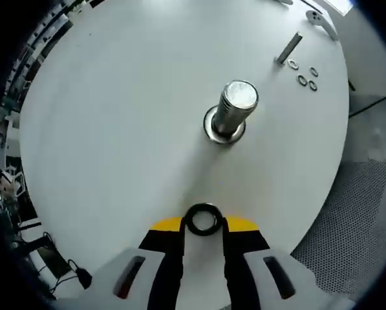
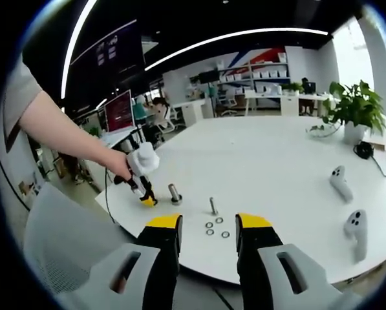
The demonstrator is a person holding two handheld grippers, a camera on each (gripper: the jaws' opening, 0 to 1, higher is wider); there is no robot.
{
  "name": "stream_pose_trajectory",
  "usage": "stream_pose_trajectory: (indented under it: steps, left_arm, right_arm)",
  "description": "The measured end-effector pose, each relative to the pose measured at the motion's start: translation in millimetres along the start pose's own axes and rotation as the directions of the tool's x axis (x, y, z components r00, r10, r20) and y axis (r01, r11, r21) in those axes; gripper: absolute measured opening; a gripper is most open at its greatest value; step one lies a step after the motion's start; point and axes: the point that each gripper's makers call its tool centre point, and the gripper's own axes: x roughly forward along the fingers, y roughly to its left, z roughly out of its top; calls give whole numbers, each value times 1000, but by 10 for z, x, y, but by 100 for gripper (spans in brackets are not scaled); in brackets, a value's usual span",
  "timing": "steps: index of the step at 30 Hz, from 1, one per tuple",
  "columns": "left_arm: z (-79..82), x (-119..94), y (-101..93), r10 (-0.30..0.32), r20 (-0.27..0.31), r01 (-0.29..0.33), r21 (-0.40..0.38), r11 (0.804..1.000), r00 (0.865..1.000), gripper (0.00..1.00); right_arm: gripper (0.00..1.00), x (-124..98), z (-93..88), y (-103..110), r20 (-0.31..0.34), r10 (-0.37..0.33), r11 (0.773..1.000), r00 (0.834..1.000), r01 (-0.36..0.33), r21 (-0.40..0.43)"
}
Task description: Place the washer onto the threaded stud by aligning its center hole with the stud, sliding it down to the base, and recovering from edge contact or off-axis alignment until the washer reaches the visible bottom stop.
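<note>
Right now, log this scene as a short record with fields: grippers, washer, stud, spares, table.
left gripper: shut on the dark washer, held short of the stud
right gripper: open, holding nothing, back from the table edge
threaded stud: upright on a round base, no washer on it yet
spare washers: loose group beside a lying bolt
table: white, round
</note>
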Motion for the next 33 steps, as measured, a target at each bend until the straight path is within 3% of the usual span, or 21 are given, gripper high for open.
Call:
stream_pose_trajectory:
  steps: [3, 12, 15, 17, 18, 25, 33]
  left_arm:
    - [-16, -11, 5, 2, 53, -1, -16, 1000, 999, 21]
    - [4, -8, -12, 11, 54, -10, -17, 1000, 998, 24]
    - [-5, -19, -13, 14, 80, -11, -36, 999, 997, 24]
    - [18, -5, 19, 9, 133, 4, -95, 995, 991, 22]
    - [2, -5, 42, 15, 135, 2, -123, 992, 991, 21]
    - [21, -7, 5, 35, 97, -26, -90, 996, 995, 20]
    - [-25, -26, -62, 15, 98, -7, -76, 997, 995, 19]
  right_arm:
    - [35, -4, 9, 3, 7, 1, 1000, 1000, -1, 1]
    - [35, 0, 12, 5, 7, 3, 1000, 1000, -3, -2]
    - [35, 0, 12, 8, 6, 4, 1000, 1000, -4, -2]
    - [35, 0, 10, 7, 6, 3, 1000, 1000, -3, -2]
    - [35, 0, 11, 7, 7, 3, 1000, 1000, -3, -2]
    - [35, 9, -2, 16, -4, 9, 1000, 1000, -9, -7]
    - [35, 7, -3, 10, -4, 7, 1000, 1000, -7, -6]
